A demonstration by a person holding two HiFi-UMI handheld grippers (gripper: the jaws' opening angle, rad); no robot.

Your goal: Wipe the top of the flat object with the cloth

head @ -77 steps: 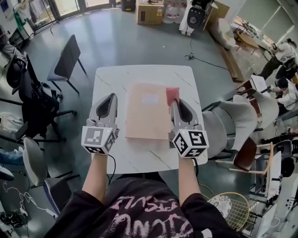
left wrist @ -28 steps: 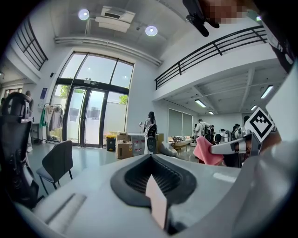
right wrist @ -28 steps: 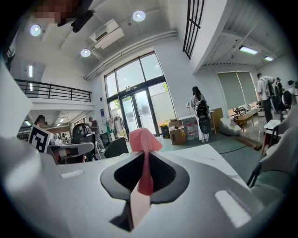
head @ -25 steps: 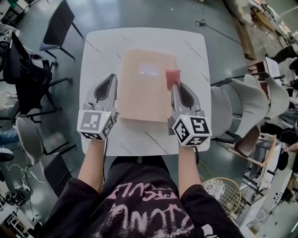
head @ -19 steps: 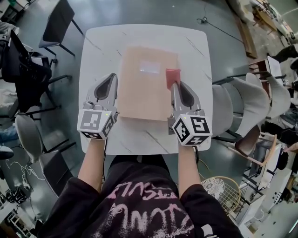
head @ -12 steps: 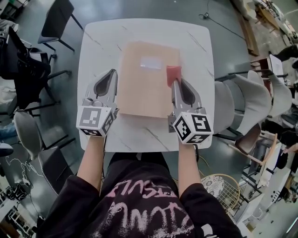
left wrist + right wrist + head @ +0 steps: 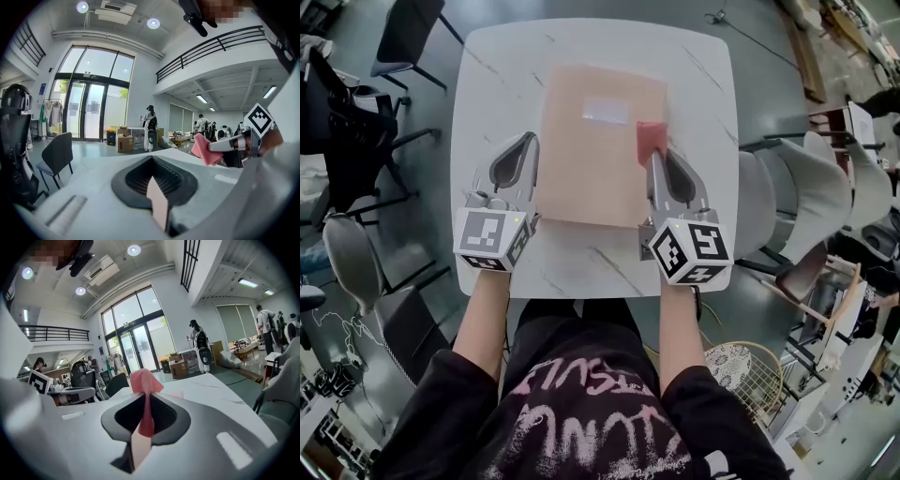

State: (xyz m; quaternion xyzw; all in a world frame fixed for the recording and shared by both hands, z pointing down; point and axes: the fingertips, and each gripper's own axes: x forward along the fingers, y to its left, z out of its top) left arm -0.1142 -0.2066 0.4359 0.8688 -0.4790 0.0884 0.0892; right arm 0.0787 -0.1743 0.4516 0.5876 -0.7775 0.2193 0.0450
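Pink cloth (image 7: 651, 142) has slid back along the right edge of the tan folder (image 7: 586, 159), toward the person, to just nearer than the white label (image 7: 607, 110). Right gripper (image 7: 654, 157): jaws clamped on the cloth. Left gripper (image 7: 528, 141): jaws together, empty, beside the folder's left edge over the white table (image 7: 492, 84).

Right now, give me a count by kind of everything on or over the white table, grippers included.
1 tan board
1 pink cloth
2 grippers: left gripper, right gripper
Total: 4
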